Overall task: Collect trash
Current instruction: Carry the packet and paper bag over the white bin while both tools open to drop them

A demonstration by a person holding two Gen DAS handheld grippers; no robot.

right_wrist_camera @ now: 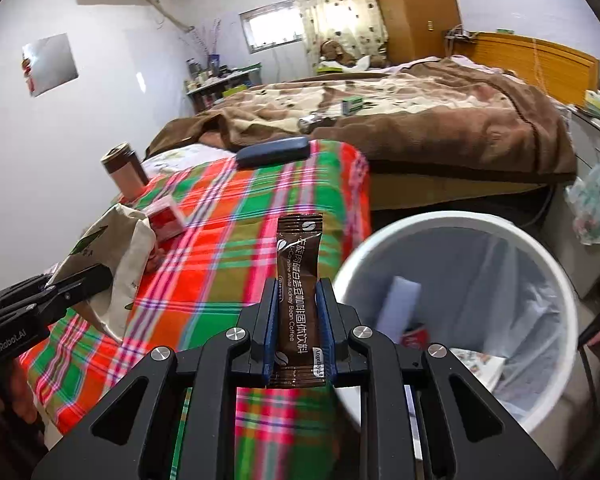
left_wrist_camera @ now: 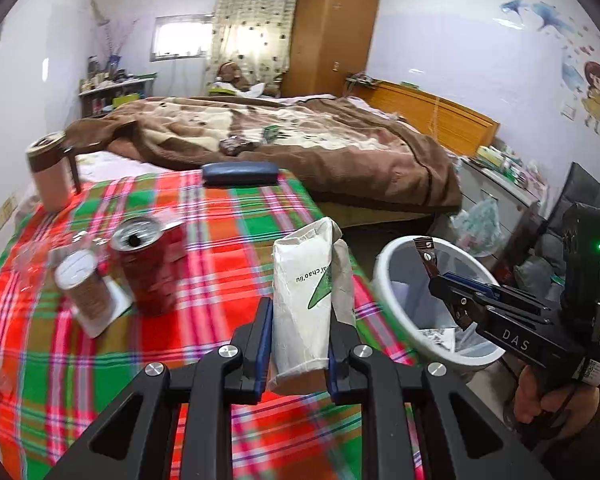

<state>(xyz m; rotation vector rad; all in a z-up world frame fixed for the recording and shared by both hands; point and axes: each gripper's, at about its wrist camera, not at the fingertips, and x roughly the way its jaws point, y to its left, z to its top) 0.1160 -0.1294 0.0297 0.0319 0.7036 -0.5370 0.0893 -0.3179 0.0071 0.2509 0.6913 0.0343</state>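
Bedroom, plaid-covered desk | left wrist: left tool clenched on crumpled white paper bag above desk, red can nearby, white bin beside desk | right wrist: right tool clenched on brown coffee sachet, upright, just beside white bin rim.

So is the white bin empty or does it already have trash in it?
Not empty: the white bin has a clear liner and already holds several scraps, wrappers and paper, at the bottom.

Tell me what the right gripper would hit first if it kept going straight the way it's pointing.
Probably the plaid-covered table, just left of the white trash bin. The right gripper, holding a coffee sachet, aims beside its rim; depth is unclear.
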